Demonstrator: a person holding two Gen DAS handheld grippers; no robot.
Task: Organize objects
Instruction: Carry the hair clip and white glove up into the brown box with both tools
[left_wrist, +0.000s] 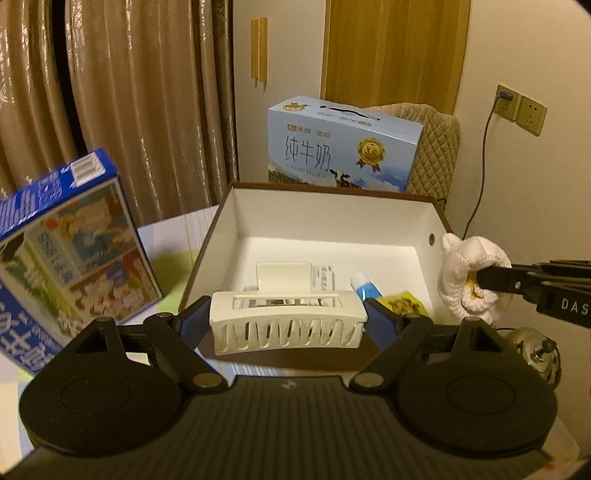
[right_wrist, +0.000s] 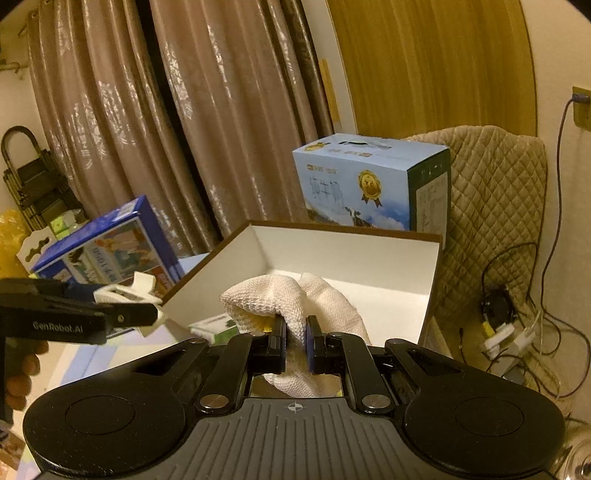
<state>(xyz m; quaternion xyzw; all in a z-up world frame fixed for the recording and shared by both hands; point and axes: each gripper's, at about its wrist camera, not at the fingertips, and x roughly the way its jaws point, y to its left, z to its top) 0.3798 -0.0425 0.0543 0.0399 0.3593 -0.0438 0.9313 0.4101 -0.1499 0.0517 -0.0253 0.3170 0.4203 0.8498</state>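
Objects bound for the open white-lined box (left_wrist: 399, 221) are held one in each gripper, and reading from the left: a blue picture carton (left_wrist: 74, 251) stands tilted on the table beside the box, apart from it; next, the left gripper (left_wrist: 288, 321) has its fingers spread wide and pressed against the two ends of a white hair claw clip (left_wrist: 288, 325), which hangs over the near wall of the box, not yet inside; further right, the right gripper (right_wrist: 295, 345) has its fingers nearly closed, pinching a fold of a white knitted cloth (right_wrist: 295, 299) at the right rim of the box. The likeliest slip, as I judge it, is the clip: it is smooth and held only at its ends, so a small loosening or a knock on the near wall could drop it outside the box; the cloth is limp and may snag or drape over the rim if let go too early, and the two grippers work close enough to bump. Inside the box lie a white holder (left_wrist: 284, 275), a printed paper packet (left_wrist: 325, 277), a small blue-and-white tube (left_wrist: 364, 286) and a yellow sachet (left_wrist: 404, 304); a pale blue milk carton (left_wrist: 343, 144) stands behind it.
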